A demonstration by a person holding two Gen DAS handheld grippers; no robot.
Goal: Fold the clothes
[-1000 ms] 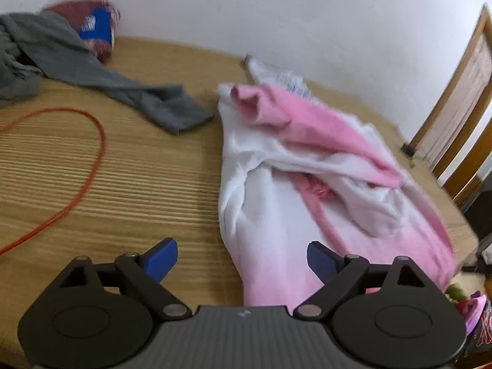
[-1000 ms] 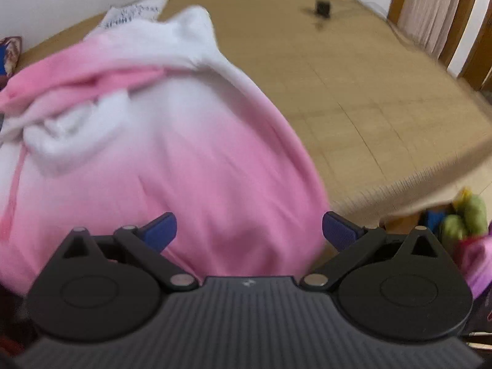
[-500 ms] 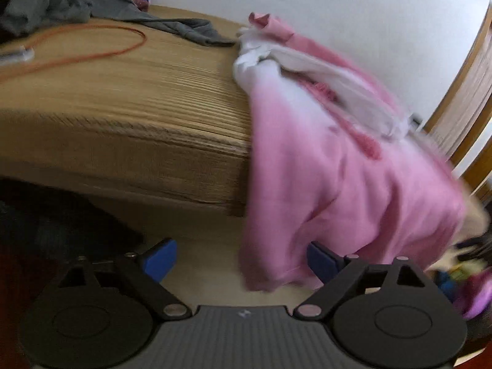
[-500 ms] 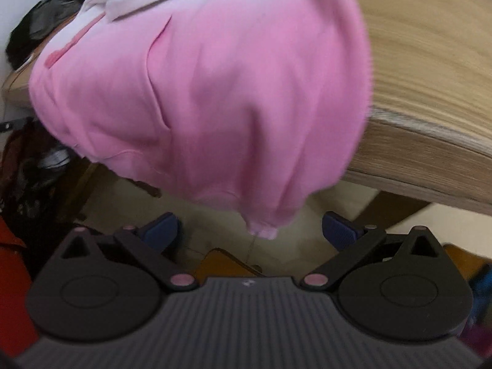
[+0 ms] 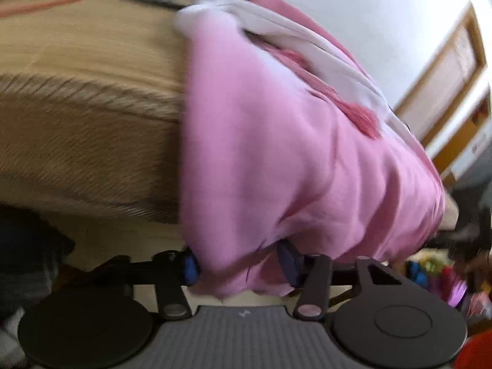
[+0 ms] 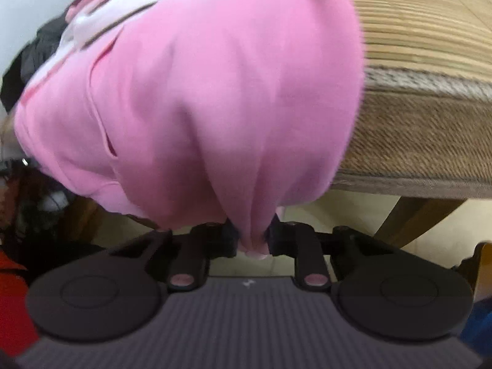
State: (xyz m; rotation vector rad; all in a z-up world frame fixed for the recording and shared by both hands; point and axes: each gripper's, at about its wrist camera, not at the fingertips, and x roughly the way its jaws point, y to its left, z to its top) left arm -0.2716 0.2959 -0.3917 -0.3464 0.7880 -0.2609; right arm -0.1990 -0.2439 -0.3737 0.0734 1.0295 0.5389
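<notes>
Pink hoodie [image 5: 276,153] lies on the mat-covered bed [image 5: 77,61], its hem draped over the near edge and hanging toward the floor. Left claw [image 5: 236,267] has just been closing; its pads now pinch the left end of the hem. Right claw [image 6: 252,240] has likewise just been closing and pinches a bunched fold of hem [image 6: 253,230] at the right end (fabric gathers into pleats there). Step in hand: taking hold of the bottom edge with both claws. Next move likely calls for lifting both corners together, keeping the hem taut, and carrying it away over the body toward the white hood end [image 5: 215,18].
</notes>
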